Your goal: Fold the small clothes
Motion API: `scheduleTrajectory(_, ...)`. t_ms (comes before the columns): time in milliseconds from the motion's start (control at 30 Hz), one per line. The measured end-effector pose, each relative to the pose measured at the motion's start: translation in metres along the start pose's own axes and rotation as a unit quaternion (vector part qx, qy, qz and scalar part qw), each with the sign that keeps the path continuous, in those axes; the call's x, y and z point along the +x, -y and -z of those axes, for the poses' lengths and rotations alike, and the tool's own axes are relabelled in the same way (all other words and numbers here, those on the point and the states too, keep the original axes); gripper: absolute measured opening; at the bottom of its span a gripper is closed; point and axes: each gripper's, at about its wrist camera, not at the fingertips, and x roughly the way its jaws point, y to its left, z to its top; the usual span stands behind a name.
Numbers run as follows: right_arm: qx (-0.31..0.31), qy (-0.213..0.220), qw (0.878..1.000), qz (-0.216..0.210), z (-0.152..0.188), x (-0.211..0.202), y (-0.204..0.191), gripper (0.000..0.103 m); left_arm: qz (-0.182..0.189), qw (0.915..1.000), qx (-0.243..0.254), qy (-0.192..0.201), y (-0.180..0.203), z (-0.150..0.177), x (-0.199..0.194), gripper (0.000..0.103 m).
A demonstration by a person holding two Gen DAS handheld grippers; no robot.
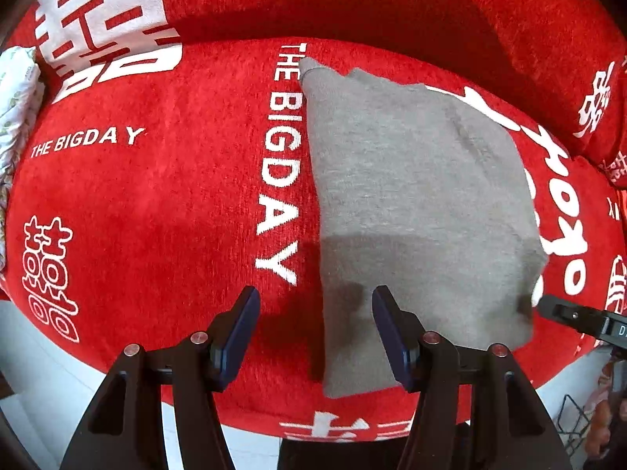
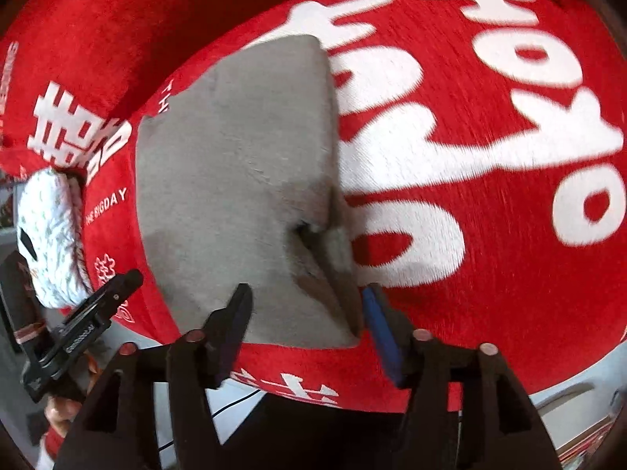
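Grey knit garment (image 1: pixel 423 203), part-folded, flat on the red white-lettered plush sofa cover (image 1: pixel 164 203); left gripper (image 1: pixel 315 331) and right gripper (image 2: pixel 305 321) both spread wide, straddling its near corners; we should pinch both layers evenly

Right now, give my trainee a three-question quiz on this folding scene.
1. True or false: the grey garment lies on a red cover.
2. The left gripper is: A) open, B) shut on the garment, C) out of view.
3. Fill in: the English words beside the garment's left edge read "THE ____".

Key: 1 true; 2 A; 3 BIGDAY.
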Motion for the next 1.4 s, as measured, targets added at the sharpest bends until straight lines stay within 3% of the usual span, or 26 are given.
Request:
scheduleTrajectory(167, -0.035, 0.018, 0.999, 0.024, -0.003, -0.012, -0.026, 0.079, -0.013, 0.9999, 0.003, -0.011, 0.005, -0.002, -0.010, 0.063)
scheduleTrajectory(200, -0.040, 0.020, 0.999, 0.028, -0.003, -0.016, -0.029, 0.079, -0.016, 0.9998, 0.003, -0.010, 0.005, -0.003, -0.012, 0.080)
scheduleTrajectory(267, -0.043, 0.025, 0.998, 0.034, -0.003, -0.022, -0.033, 0.081, -0.018, 0.9998, 0.000, -0.003, 0.006, -0.004, -0.020, 0.098)
scheduleTrajectory(667, -0.081, 0.061, 0.987, 0.122, 0.001, -0.052, -0.065, 0.087, -0.044, 0.9990, 0.000, -0.008, 0.012, -0.005, -0.047, 0.102)
scheduleTrajectory(767, -0.084, 0.073, 0.986, 0.124, 0.004, -0.059, -0.070, 0.103, -0.044, 0.9990, 0.000, 0.001, 0.013, -0.002, -0.056, 0.102)
scheduleTrajectory(900, -0.084, 0.093, 0.984, 0.129, 0.010, -0.066, -0.075, 0.103, -0.046, 0.9989, -0.004, 0.007, 0.014, 0.001, -0.066, 0.102)
scheduleTrajectory(1400, -0.099, 0.101, 0.979, 0.148, 0.021, -0.096, -0.098, 0.103, -0.055, 0.9980, -0.012, 0.030, 0.013, 0.007, -0.102, 0.102)
